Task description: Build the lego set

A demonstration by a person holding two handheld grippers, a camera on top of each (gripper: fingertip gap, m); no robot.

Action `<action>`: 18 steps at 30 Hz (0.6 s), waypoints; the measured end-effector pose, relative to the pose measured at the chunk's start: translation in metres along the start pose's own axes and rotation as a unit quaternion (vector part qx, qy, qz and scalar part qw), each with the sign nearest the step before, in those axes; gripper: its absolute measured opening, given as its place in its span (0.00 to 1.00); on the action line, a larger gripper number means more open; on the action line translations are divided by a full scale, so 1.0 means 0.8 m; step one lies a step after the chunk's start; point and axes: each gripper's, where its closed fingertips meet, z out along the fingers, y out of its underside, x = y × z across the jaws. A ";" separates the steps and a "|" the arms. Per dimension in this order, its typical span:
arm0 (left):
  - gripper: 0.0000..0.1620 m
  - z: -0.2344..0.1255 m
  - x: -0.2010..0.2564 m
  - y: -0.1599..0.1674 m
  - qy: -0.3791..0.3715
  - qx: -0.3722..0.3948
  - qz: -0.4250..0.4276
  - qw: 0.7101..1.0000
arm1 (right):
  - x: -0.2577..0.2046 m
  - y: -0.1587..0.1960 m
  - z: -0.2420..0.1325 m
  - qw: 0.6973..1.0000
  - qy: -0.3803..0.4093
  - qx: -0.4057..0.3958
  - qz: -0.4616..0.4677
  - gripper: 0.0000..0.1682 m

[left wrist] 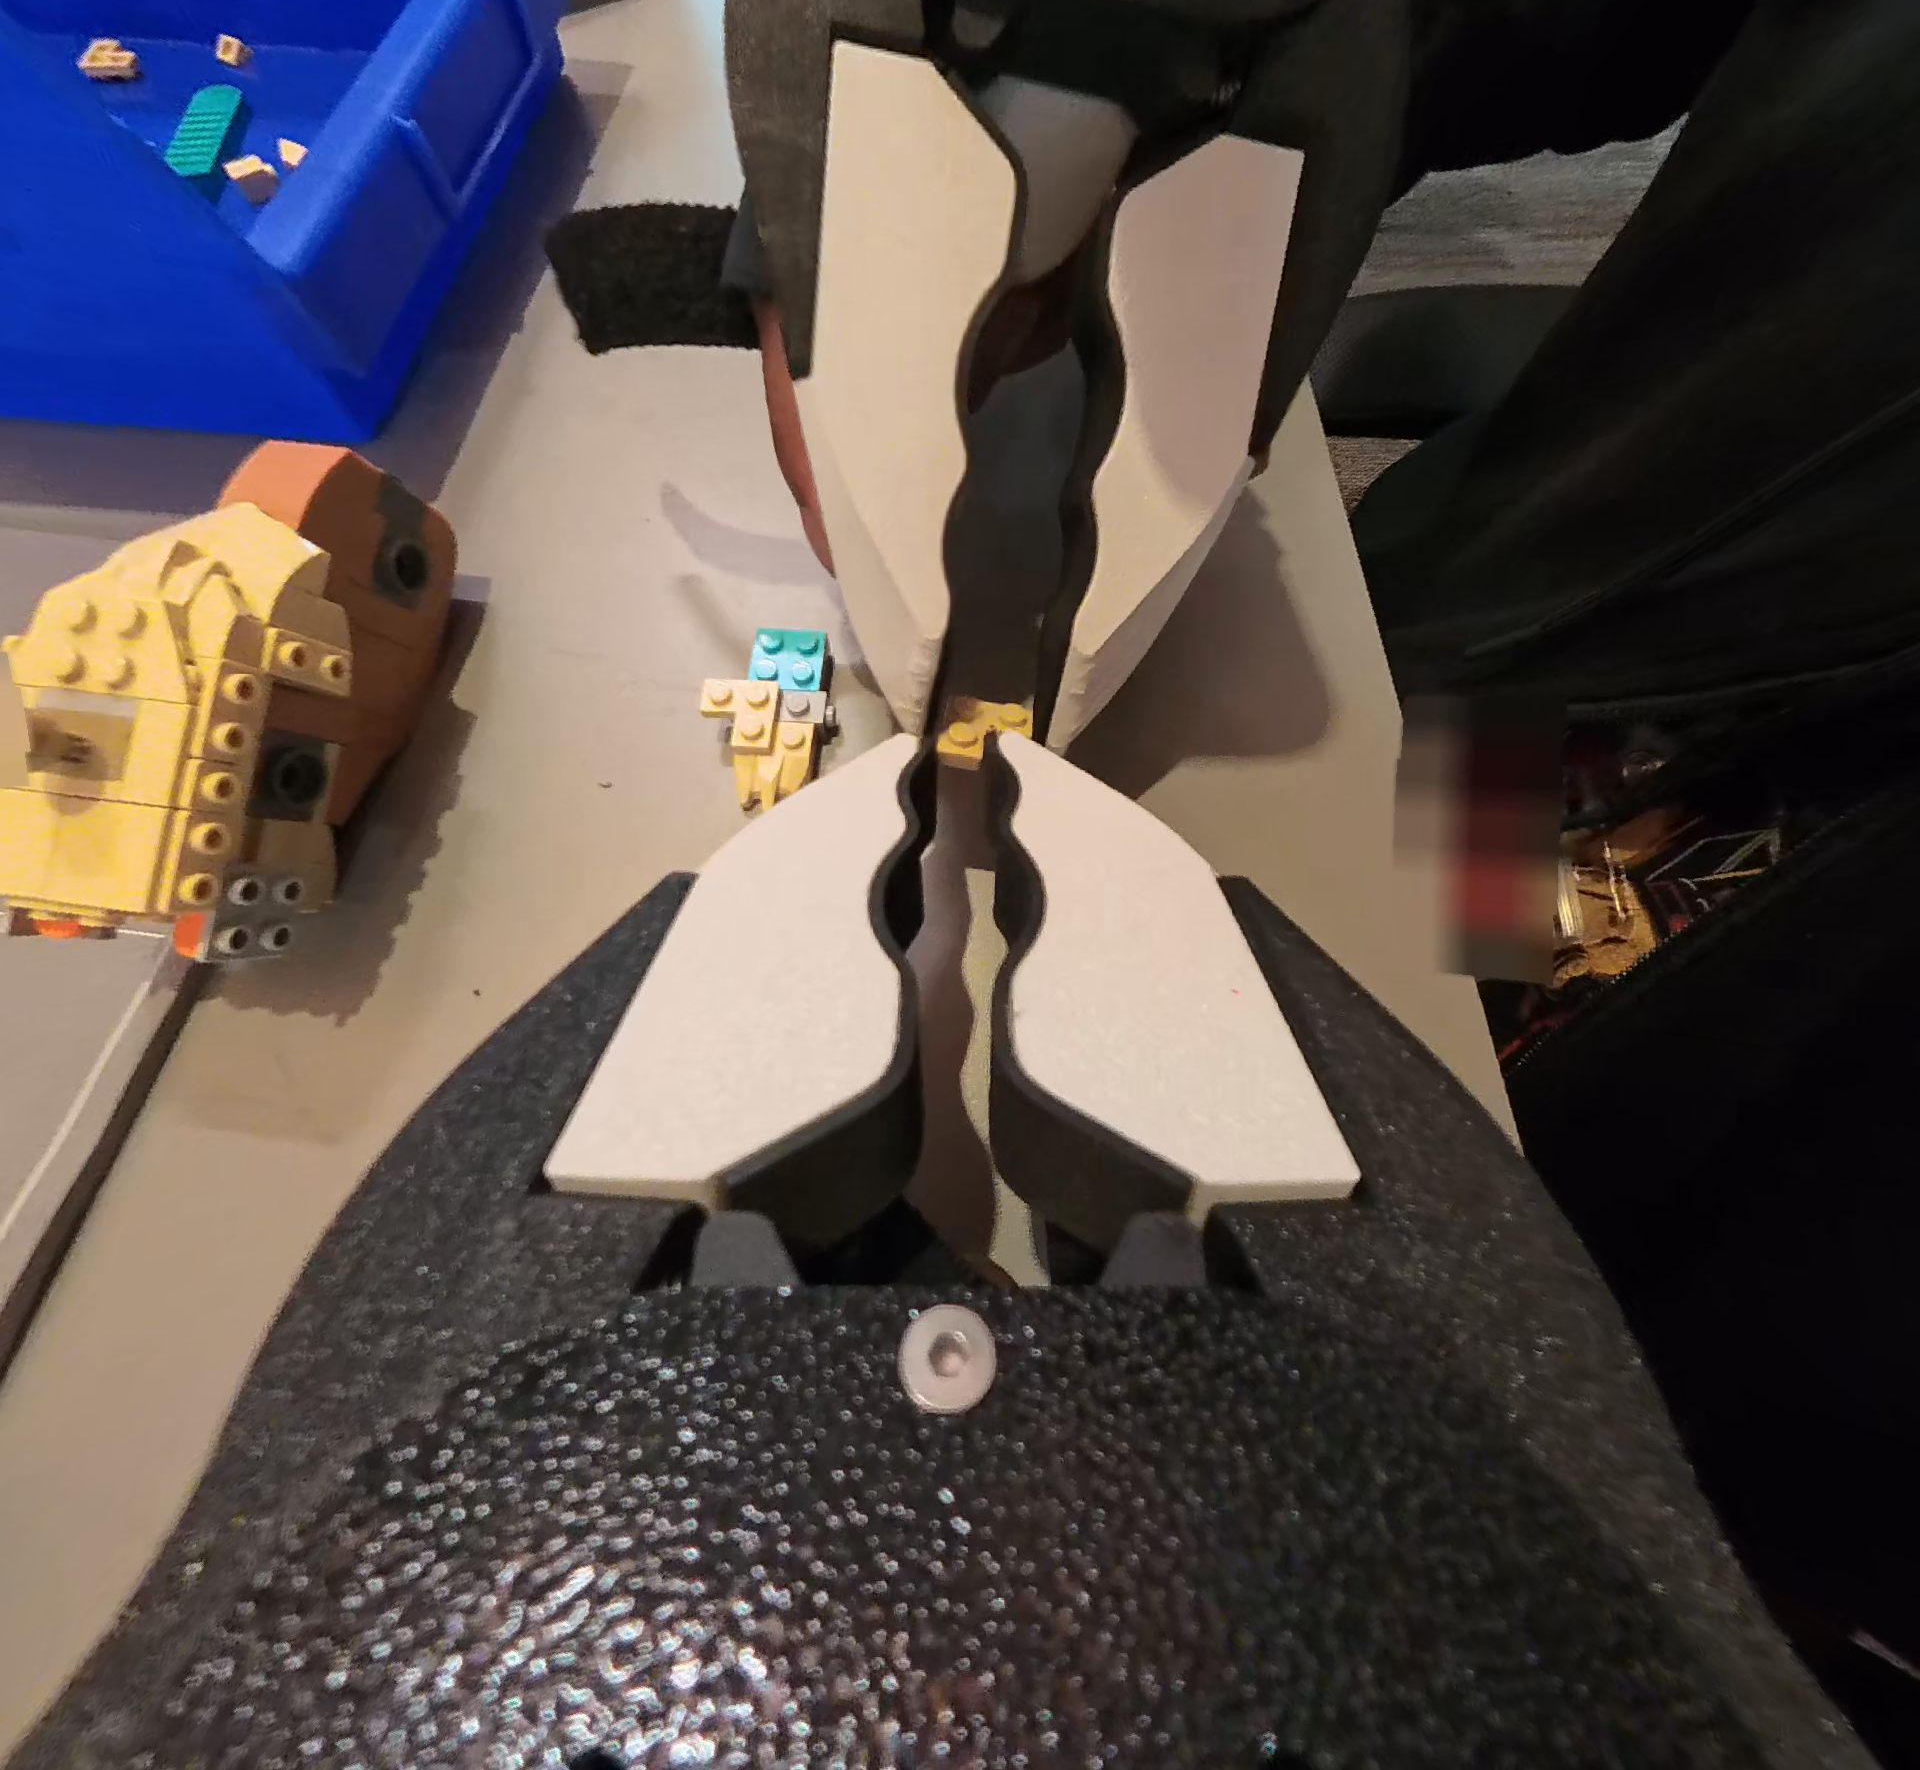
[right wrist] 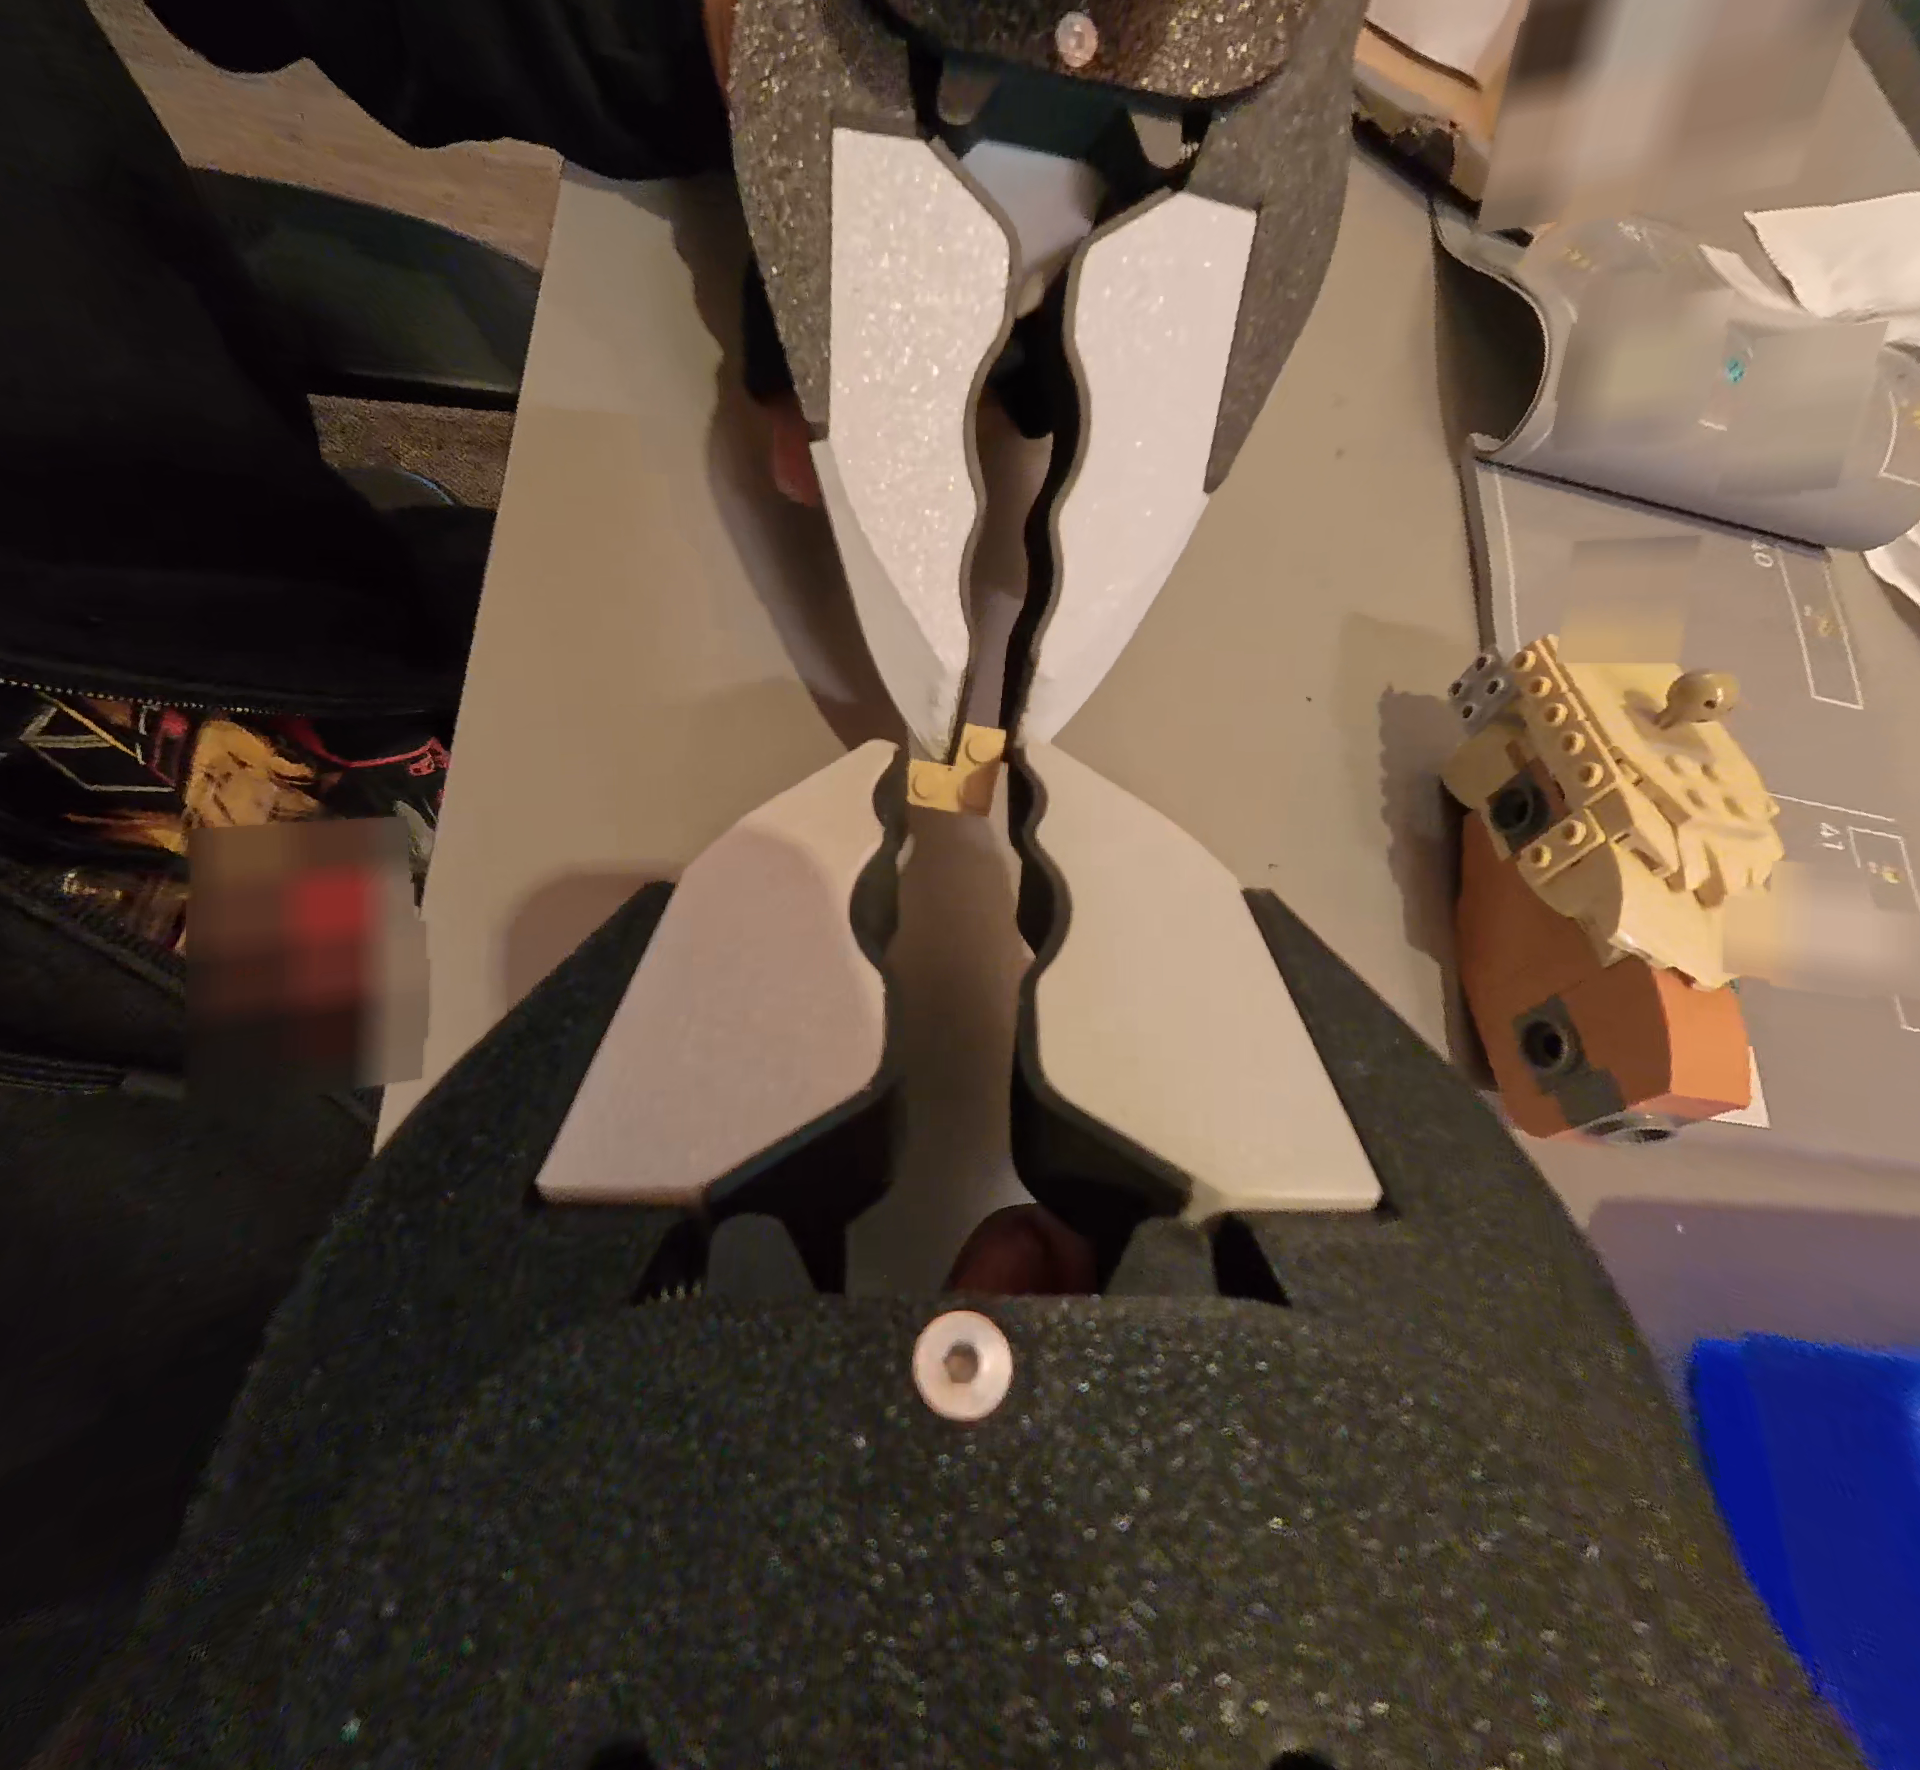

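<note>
My left gripper and right gripper meet tip to tip above grey worktop, both pinched narrow on same small tan lego piece. Piece is held between both pairs of fingertips, clear of worktop. Big tan-and-brown lego model sits to my left, near blue bin holding loose tan and teal bricks. Small teal-and-tan subassembly lies on worktop just beside gripper tips. Dark-clothed person beyond worktop edge.
</note>
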 end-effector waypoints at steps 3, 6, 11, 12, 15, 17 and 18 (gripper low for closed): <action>0.05 -0.001 -0.005 -0.001 -0.008 0.005 -0.013 1.000 | 0.006 0.000 -0.003 1.000 0.020 0.003 0.009 0.11; 0.05 -0.005 -0.010 -0.007 -0.017 0.023 -0.017 0.999 | 0.008 0.004 -0.006 0.999 0.024 0.004 0.036 0.11; 0.05 -0.006 -0.009 -0.013 -0.021 0.036 0.000 0.999 | 0.010 0.004 -0.008 0.997 0.021 0.024 0.066 0.11; 0.05 -0.005 -0.009 -0.013 -0.022 0.035 0.001 0.999 | 0.010 0.004 -0.008 0.997 0.021 0.027 0.066 0.10; 0.05 -0.004 -0.009 -0.013 -0.023 0.035 0.002 0.999 | 0.010 0.003 -0.009 0.997 0.023 0.028 0.062 0.10; 0.05 -0.004 -0.008 -0.013 -0.022 0.033 0.005 0.999 | 0.008 0.004 -0.010 0.998 0.023 0.028 0.056 0.09; 0.05 -0.003 -0.007 -0.013 -0.021 0.031 0.007 0.999 | 0.008 0.005 -0.010 0.998 0.021 0.027 0.055 0.09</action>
